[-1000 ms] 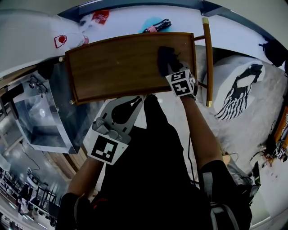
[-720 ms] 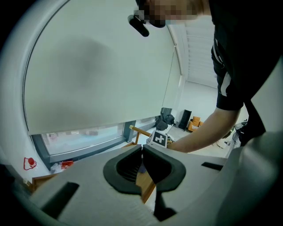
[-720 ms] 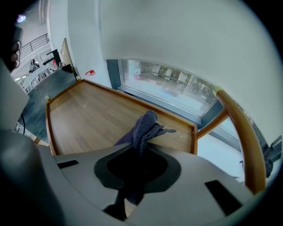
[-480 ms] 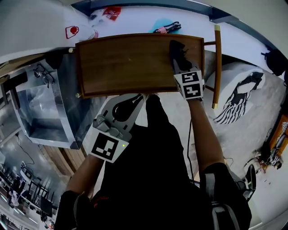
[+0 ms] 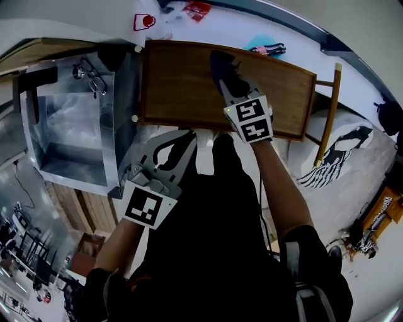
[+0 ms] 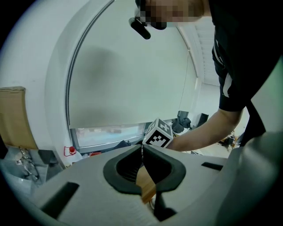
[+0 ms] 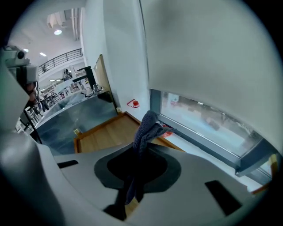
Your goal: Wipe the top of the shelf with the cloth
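The brown wooden shelf top (image 5: 182, 88) lies below me, also seen in the right gripper view as the shelf top (image 7: 108, 132). A dark grey-blue cloth (image 5: 222, 70) rests near the shelf's middle, toward its far edge. My right gripper (image 5: 230, 91) is shut on the cloth (image 7: 148, 126), which bunches up past the jaws and hangs down between them. My left gripper (image 5: 189, 137) hovers off the shelf's near edge, shut with nothing in it. In the left gripper view the left gripper (image 6: 142, 151) has its jaws closed, with the right gripper's marker cube (image 6: 158, 133) beyond.
A glass display case (image 5: 69, 126) with spectacles (image 5: 90, 74) on it adjoins the shelf's left end. Behind is a white sill (image 5: 239, 28) with a red packet (image 5: 196, 9) and a teal item (image 5: 263, 48). A wooden rail (image 5: 329, 110) stands at the right end.
The right gripper has dragged the cloth leftward along the shelf, from its right end to about the middle. The left gripper has stayed by the near edge.
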